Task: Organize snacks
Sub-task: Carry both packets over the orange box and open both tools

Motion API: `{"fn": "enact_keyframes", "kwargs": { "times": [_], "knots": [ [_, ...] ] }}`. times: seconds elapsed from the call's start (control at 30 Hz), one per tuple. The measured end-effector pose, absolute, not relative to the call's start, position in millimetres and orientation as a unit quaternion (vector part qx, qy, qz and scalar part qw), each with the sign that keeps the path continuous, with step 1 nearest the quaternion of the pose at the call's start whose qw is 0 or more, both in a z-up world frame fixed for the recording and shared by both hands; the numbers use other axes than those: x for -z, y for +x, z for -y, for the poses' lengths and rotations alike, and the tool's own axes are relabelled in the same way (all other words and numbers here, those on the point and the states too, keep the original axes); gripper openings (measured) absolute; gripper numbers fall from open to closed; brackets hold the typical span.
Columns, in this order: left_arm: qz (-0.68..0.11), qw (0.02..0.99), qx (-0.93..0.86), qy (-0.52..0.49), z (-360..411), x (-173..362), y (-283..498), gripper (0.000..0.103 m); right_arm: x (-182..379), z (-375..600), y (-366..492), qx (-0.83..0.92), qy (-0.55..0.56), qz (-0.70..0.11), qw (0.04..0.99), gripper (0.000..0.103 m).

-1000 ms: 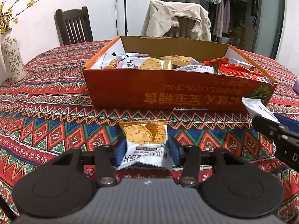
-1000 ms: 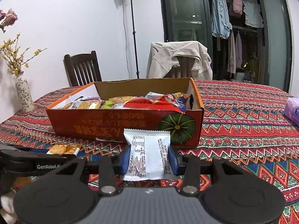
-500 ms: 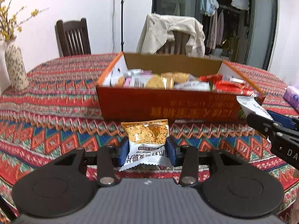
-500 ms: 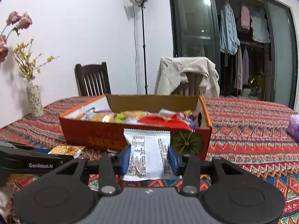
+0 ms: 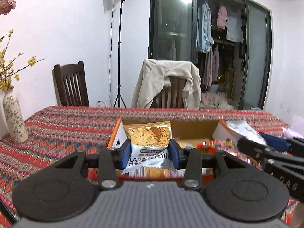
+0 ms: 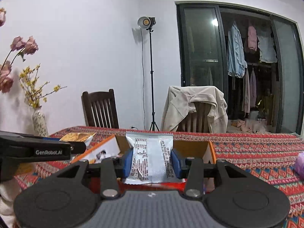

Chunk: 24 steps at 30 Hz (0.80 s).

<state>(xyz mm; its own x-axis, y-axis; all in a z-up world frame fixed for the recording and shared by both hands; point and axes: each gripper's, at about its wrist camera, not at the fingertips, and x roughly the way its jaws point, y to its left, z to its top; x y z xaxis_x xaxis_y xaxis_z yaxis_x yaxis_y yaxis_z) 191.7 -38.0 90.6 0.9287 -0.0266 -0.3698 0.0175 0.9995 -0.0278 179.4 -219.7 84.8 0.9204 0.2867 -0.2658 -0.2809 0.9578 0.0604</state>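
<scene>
My left gripper (image 5: 149,153) is shut on a cracker packet (image 5: 149,142), orange on top and white below, held above the open orange snack box (image 5: 117,133). My right gripper (image 6: 151,160) is shut on a silver packet (image 6: 151,157) with printed text, held above the same box (image 6: 210,152). The right gripper's silver packet also shows at the right of the left wrist view (image 5: 245,129). The left gripper's cracker packet also shows at the left of the right wrist view (image 6: 77,136). Snacks inside the box are blurred.
The box sits on a table with a red patterned cloth (image 5: 57,125). A flower vase (image 5: 14,117) stands at the table's left. Two chairs (image 5: 70,87), one draped with a beige jacket (image 5: 167,81), stand behind the table. A purple object (image 6: 300,163) lies at the right.
Both grippers have risen and moved forward with their packets, from in front of the box near the table to above the box. Both views now tilt up toward the room.
</scene>
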Motion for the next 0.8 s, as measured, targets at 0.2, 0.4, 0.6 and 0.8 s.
{"fn": "enact_keyframes", "kwargs": {
  "times": [0.2, 0.4, 0.6, 0.8],
  "knots": [
    [-0.173, 0.985, 0.009, -0.009, 40, -96, 226, 0.043, -96, 207, 217, -0.130, 0.016, -0.141, 0.981, 0.042],
    [-0.171, 0.985, -0.005, -0.032, 30, -78, 261, 0.043, -83, 201, 255, -0.111, 0.031, -0.143, 0.983, 0.042],
    [-0.190, 0.981, 0.000, -0.047, 18, -44, 286, 0.043, -56, 202, 277, -0.112, 0.030, -0.152, 0.982, 0.042],
    [-0.194, 0.980, 0.009, -0.040, 13, -36, 290, 0.043, -43, 197, 284, -0.114, 0.014, -0.169, 0.979, 0.042]
  ]
}}
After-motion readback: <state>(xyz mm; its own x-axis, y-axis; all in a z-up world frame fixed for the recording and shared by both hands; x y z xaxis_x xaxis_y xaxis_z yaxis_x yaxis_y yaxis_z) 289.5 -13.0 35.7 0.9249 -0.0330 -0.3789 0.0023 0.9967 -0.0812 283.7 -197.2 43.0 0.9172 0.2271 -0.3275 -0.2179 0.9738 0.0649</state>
